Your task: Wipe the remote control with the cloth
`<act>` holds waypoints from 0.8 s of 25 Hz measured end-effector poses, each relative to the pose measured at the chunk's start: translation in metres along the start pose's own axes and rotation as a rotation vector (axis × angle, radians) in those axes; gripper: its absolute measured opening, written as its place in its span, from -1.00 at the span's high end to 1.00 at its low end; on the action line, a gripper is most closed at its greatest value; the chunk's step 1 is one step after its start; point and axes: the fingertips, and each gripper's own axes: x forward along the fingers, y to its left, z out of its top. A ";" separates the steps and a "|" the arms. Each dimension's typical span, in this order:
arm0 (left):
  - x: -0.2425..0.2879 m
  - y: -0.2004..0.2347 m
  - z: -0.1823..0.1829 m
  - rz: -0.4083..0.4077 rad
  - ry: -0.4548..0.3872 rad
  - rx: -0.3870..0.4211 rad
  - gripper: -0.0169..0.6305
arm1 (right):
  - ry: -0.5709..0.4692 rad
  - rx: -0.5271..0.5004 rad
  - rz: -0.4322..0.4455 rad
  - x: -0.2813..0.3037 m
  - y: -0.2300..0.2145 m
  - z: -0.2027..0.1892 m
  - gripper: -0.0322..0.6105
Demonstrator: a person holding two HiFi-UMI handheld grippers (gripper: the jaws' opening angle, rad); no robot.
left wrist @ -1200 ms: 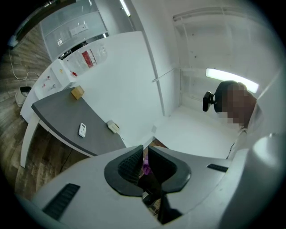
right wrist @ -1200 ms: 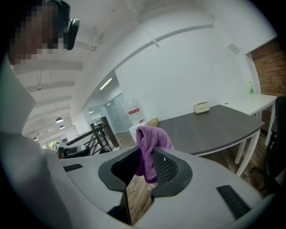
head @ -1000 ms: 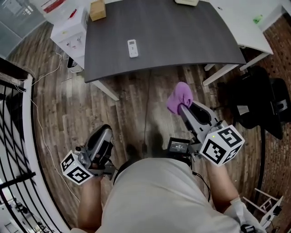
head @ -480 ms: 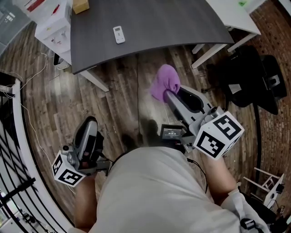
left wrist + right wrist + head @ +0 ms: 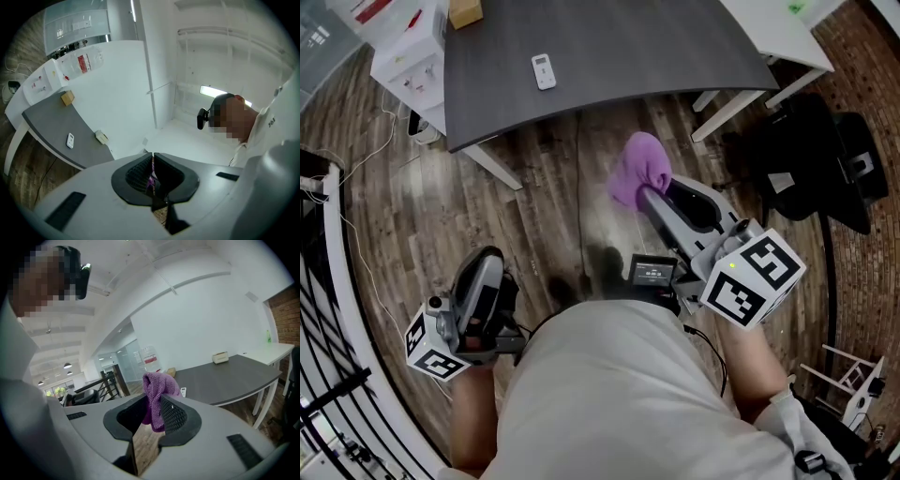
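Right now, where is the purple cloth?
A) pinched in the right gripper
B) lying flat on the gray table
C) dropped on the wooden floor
A: the purple cloth bunches up out of the closed jaws of the right gripper, off the floor, while only the remote control lies on the gray table.

Seen from the head, tabletop (image 5: 656, 47) & remote ctrl (image 5: 543, 71) are now shifted up-left. Right tool (image 5: 645, 194) w/ purple cloth (image 5: 637, 169) is carried fwd & left; left tool (image 5: 485, 261) is raised slightly.
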 end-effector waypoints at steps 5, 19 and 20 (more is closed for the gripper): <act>0.002 0.003 -0.007 0.024 0.022 0.006 0.90 | -0.003 0.004 0.000 -0.002 -0.002 0.000 0.61; 0.015 0.007 -0.016 0.030 0.054 0.000 0.90 | -0.059 -0.027 -0.052 -0.017 -0.021 0.020 0.63; 0.016 0.007 -0.018 0.029 0.056 0.000 0.90 | -0.061 -0.028 -0.054 -0.019 -0.023 0.021 0.63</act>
